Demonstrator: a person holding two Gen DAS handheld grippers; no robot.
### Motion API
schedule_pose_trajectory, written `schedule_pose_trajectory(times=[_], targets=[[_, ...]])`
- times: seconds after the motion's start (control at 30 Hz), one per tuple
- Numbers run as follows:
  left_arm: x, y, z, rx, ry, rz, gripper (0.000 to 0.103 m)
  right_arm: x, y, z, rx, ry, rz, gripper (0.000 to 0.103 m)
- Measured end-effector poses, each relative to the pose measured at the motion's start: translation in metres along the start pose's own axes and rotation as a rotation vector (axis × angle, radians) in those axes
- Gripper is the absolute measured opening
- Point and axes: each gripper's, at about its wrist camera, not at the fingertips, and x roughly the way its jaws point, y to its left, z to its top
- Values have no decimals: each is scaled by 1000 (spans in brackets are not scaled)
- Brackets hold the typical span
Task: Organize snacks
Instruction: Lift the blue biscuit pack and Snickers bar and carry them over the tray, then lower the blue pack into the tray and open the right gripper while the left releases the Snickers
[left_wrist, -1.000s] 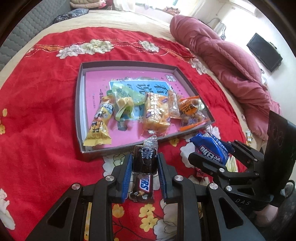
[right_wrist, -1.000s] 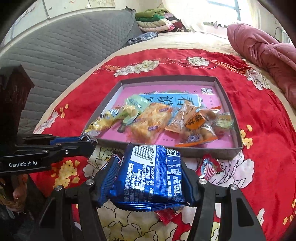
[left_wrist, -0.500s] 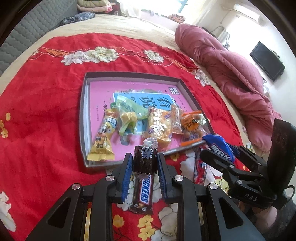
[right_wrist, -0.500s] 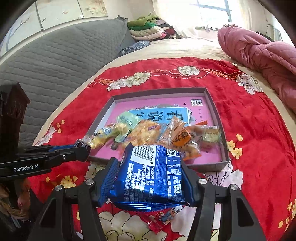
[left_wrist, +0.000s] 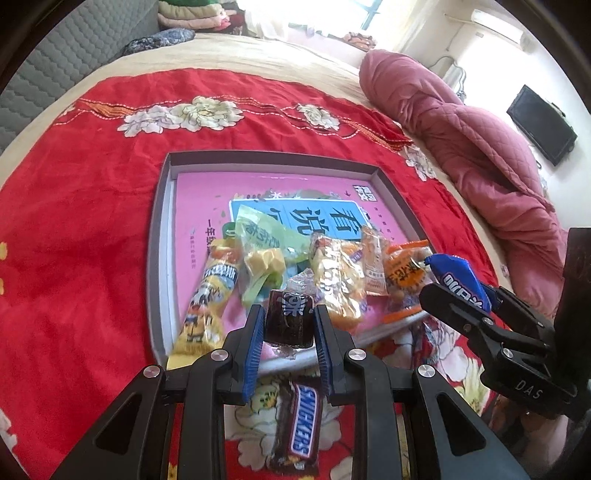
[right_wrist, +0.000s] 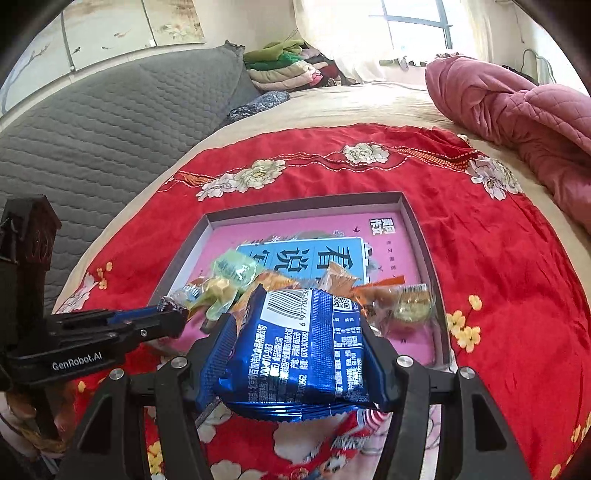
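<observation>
A grey tray (left_wrist: 161, 236) with a pink floor lies on the red bedspread and holds several snack packets. My left gripper (left_wrist: 289, 318) is shut on a small dark brown wrapped candy (left_wrist: 290, 321), held over the tray's near edge. My right gripper (right_wrist: 299, 343) is shut on a blue snack packet (right_wrist: 295, 350), hovering above the tray's (right_wrist: 421, 236) near side. In the left wrist view that blue packet (left_wrist: 458, 278) and right gripper (left_wrist: 461, 295) show at the right. The left gripper (right_wrist: 177, 317) appears at the left of the right wrist view.
A Snickers bar (left_wrist: 301, 424) lies on the bedspread under my left gripper. A red-and-white packet (right_wrist: 354, 439) lies beneath the blue packet. A pink quilt (left_wrist: 472, 147) is bunched at the right; a grey headboard (right_wrist: 92, 129) stands at the left.
Both grippers have moved forward from over the bedspread to above the tray's near edge, each still holding its snack. The Snickers bar has stayed behind on the bedspread.
</observation>
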Motion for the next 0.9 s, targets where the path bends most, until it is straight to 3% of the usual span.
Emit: schedule_pose_trajectory(times=[0.47,0.9], targets=[[18,0,3,29,14,1,27,43,-1,9,-20,23,-55,62],[21,8,4,6,26,1,27,58,11,8,-79,42,-84,63]])
